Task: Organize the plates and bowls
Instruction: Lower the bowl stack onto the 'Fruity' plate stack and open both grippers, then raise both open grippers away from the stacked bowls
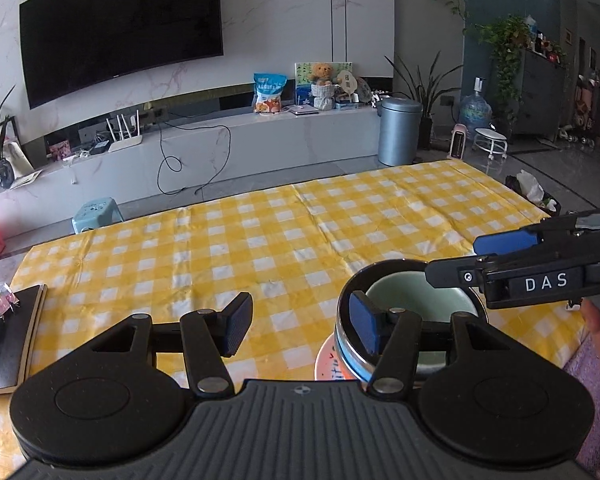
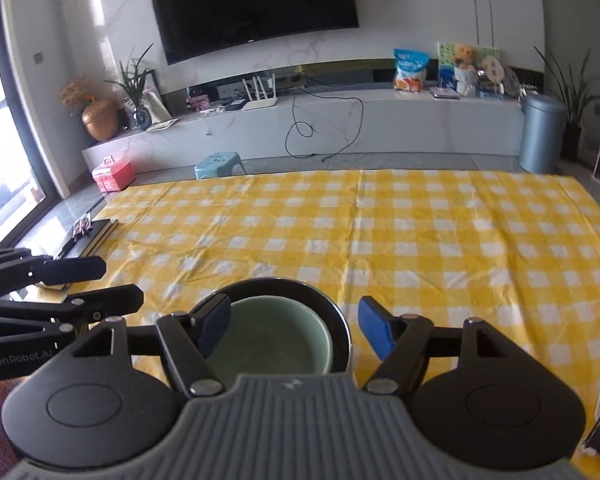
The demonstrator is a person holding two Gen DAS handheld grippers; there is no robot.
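Green bowl (image 2: 272, 336) nested inside a dark bowl (image 2: 340, 320), sitting right under the nose of the right gripper (image 2: 294, 328), low between its spread fingers. Looks stacked on a plate (image 1: 326, 364) with a pinkish rim, peeking out just below the right-hand finger of the left gripper (image 1: 300, 324). All of it on the yellow checked worktop (image 2: 420, 240).

Biggest worry: two bowls, one seemingly loose inside the other.
- Pinching only the dark rim and tilting: likely to send the green one sliding or rattling out.
- Pinching only the green one: could lift it clean out and leave the rest behind. Could also drag the dark bowl up a bit and drop it back onto the plate.
- Glazed surfaces plus flat pads: probably slippy, going by looks.
- Pretty crowded too, with both grippers closing in on the same stack. Easy to bump into each other or shove the stack off the plate's centre.

Pose-wise:
- Right gripper: released, jaws wide. Left pad (image 2: 214, 322) over the left rim of the dark bowl, right pad outside the rim on the other side. Can't tell whether either touches.
- Left gripper: also released and wide open, nothing between the jaws but cloth. Stack off to its right, with the right pad overlapping the dark rim. Held roughly level, pointing across the worktop.

Dark clipboard (image 1: 12, 336) well off to the left of the left gripper, out of the way.
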